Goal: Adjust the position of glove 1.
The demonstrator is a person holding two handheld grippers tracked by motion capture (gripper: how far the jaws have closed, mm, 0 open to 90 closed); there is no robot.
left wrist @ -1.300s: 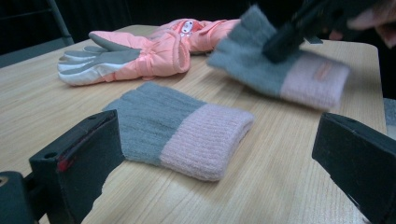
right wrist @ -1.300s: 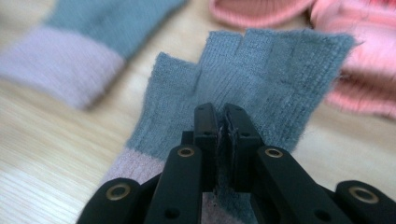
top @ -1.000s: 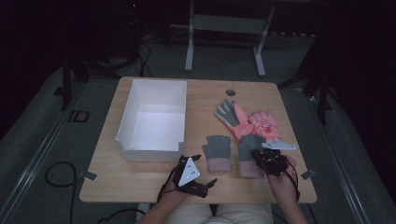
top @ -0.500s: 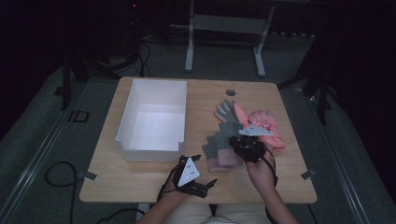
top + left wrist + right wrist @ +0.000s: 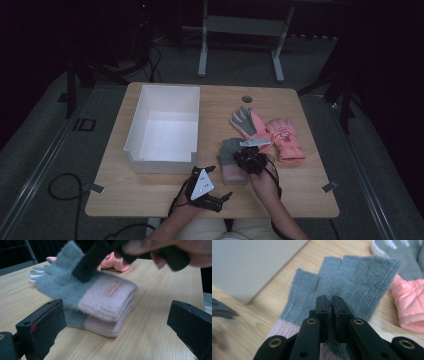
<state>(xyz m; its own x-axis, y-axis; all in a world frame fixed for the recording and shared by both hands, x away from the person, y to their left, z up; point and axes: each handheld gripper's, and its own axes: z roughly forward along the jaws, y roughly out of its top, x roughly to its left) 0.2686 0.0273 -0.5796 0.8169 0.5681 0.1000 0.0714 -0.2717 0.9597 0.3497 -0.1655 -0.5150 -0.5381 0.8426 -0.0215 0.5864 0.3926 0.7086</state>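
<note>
Pinching a fold of soft grey knit, the right gripper has its two black fingers clamped on the upper fingerless glove, whose short grey finger stubs fan out beyond them. In the left gripper view this glove is fuzzy grey over the palm with a ribbed pale pink cuff carrying a small pink label, and it sits lifted at the cuff above a matching second glove lying flat on the pale wooden counter. The left gripper has its fingers spread wide and empty, facing the pair from near the counter's front edge. Just beyond the knit pair lie a padded salmon-pink ski glove and a grey-palmed glove. A rectangular white bin stands to the left.
</note>
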